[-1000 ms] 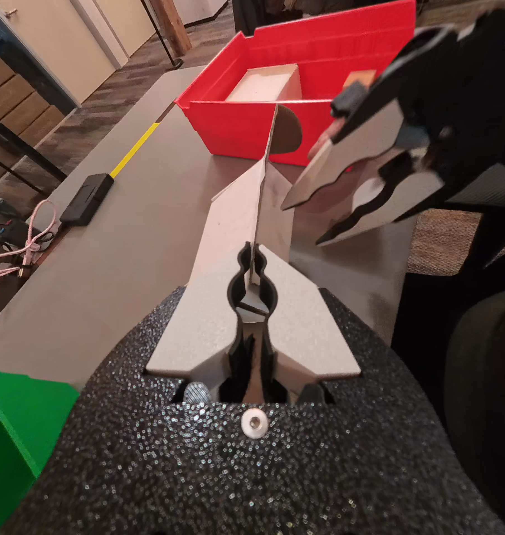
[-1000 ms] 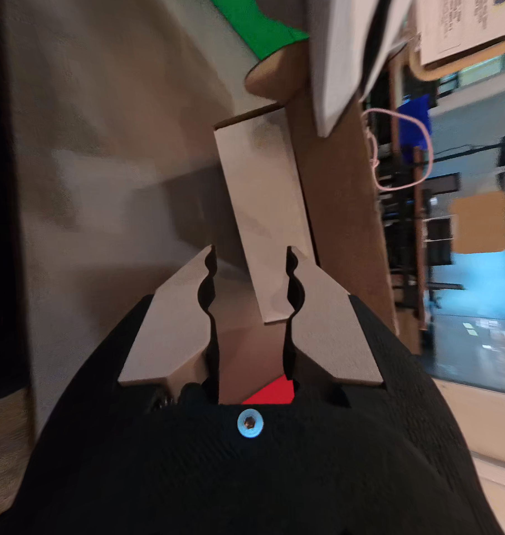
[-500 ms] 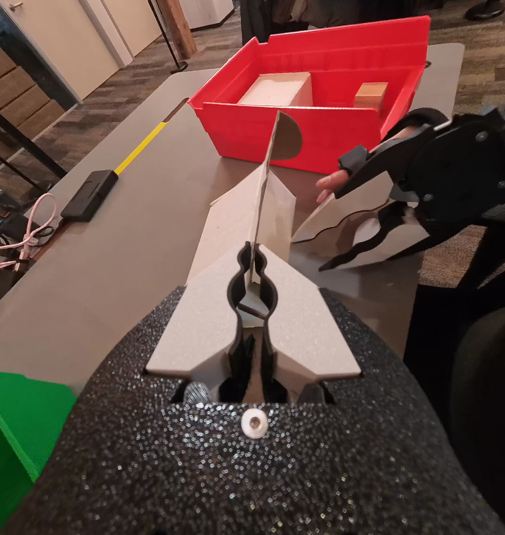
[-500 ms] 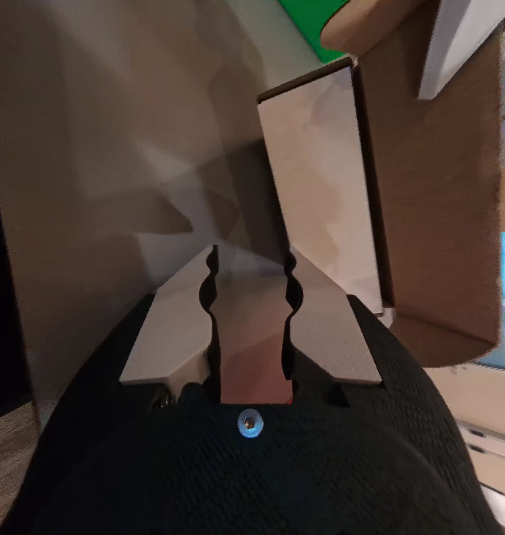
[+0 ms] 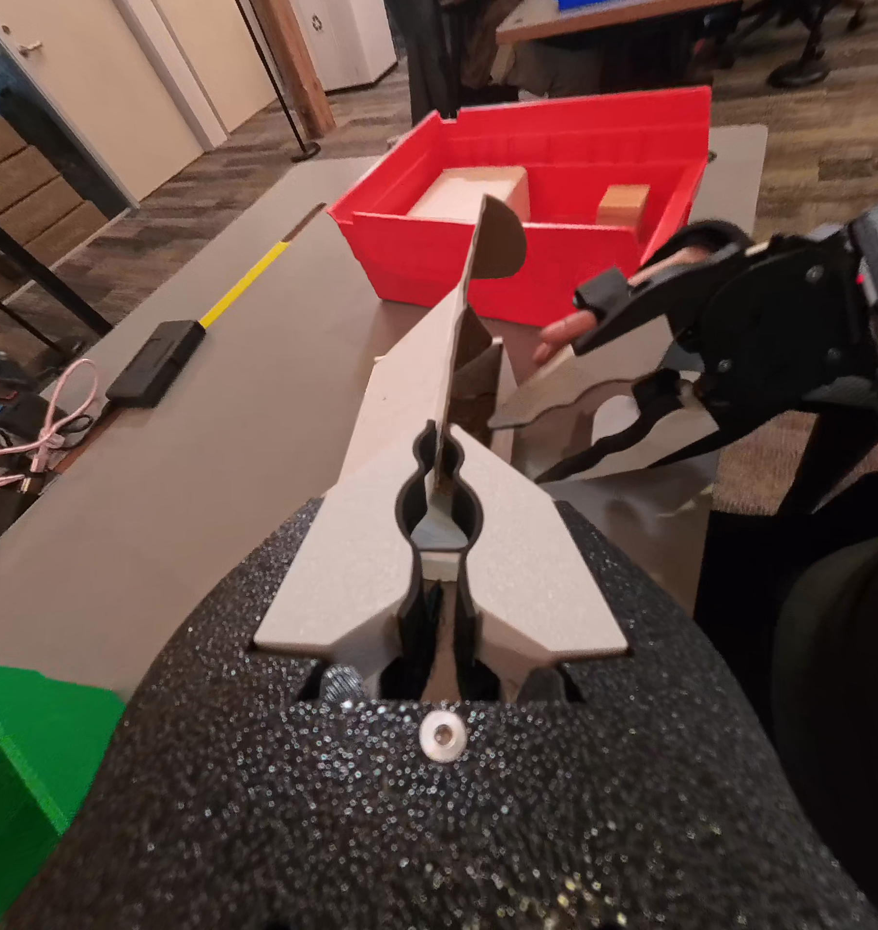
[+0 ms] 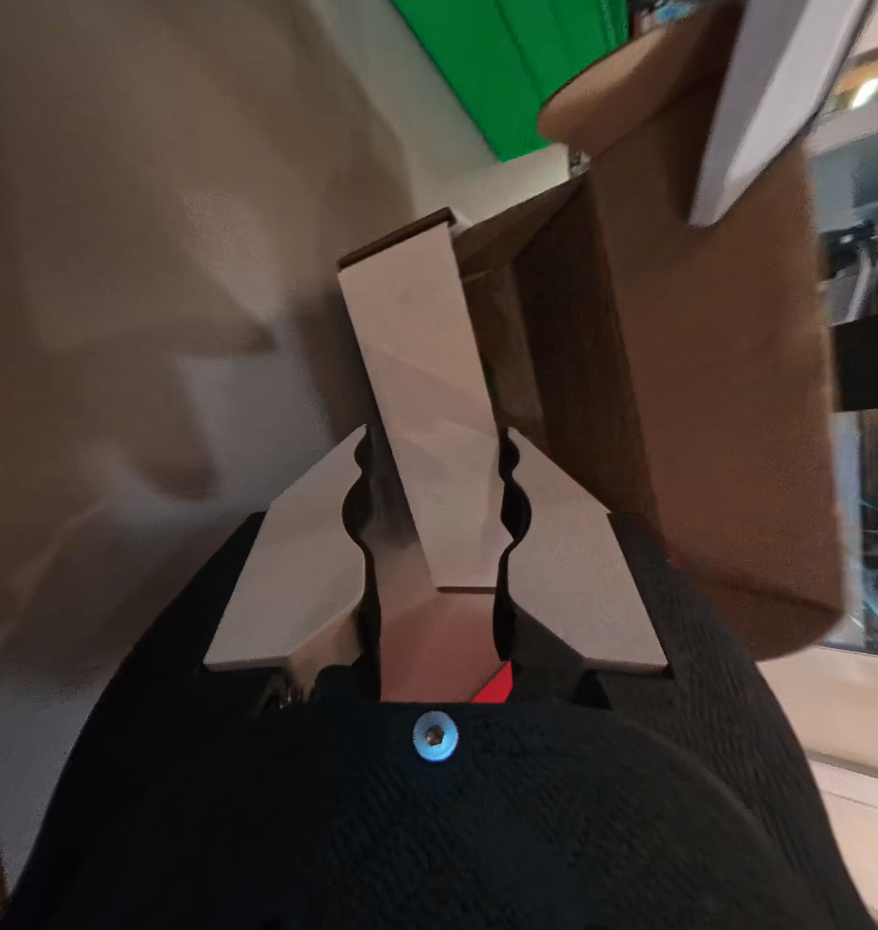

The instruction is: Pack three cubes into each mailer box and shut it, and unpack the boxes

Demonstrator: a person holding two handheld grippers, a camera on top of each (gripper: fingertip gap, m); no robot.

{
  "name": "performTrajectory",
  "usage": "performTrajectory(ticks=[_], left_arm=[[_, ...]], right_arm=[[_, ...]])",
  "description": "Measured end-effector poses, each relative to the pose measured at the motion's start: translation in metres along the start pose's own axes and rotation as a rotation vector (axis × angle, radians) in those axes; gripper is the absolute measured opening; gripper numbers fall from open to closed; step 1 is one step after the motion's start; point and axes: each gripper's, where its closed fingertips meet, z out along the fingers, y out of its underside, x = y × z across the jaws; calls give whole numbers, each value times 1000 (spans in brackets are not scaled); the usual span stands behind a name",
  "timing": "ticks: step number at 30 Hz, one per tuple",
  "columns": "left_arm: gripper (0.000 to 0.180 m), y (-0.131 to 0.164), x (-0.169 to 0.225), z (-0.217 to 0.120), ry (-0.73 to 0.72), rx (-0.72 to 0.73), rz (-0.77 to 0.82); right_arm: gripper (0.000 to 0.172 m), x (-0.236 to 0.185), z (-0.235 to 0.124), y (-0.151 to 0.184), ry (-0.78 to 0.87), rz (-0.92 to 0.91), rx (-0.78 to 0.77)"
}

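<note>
Since a second ago my right gripper [image 5: 514,453] has dropped from beside the lid's rounded tab to table height, and its jaws now straddle the mailer box's near side wall [image 6: 421,402]; the left grip is unchanged.

Left gripper [image 5: 439,433]: jaws nearly closed, pinched on the thin edge of the mailer box's raised lid [image 5: 457,352]. Both pads press the cardboard. The lid stands on edge, white face to the left, brown face to the right, rounded tab [image 5: 497,241] at its far top corner.

Right gripper: jaws spread wide. The white side wall lies between the fingers [image 6: 552,553]; clear gap on the left, while the right fingertip is close to the wall's edge and I cannot tell if it touches. Nothing is gripped.

The mailer box sits open on the grey table [image 5: 175,478], just ahead of my left jaws, base at the foot of the lid. A little green shows inside it, too small to identify.

Green bin [image 5: 19,755] at near left. Black device [image 5: 150,362] and pink cable [image 5: 49,428] at the table's left edge.

Farther off, a red bin [image 5: 477,261] holds a closed white mailer box [image 5: 467,191] and a wooden cube [image 5: 623,204].
</note>
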Motion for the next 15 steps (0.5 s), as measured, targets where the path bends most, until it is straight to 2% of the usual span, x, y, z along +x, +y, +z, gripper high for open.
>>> performTrajectory(ticks=[1,8,11,15], left_arm=[[0,-3,-3,-2,-6,15,-10],[1,-22,-30,-6,-70,32,-45],[1,-25,-46,-1,-99,-38,-21],[0,-30,-47,8,-16,-109,-29]], right_arm=[[47,-4,0,3,-21,4,-11],[45,-11,1,9,-61,47,-27],[48,2,2,7,15,20,-20],[55,8,8,6,17,13,-27]])
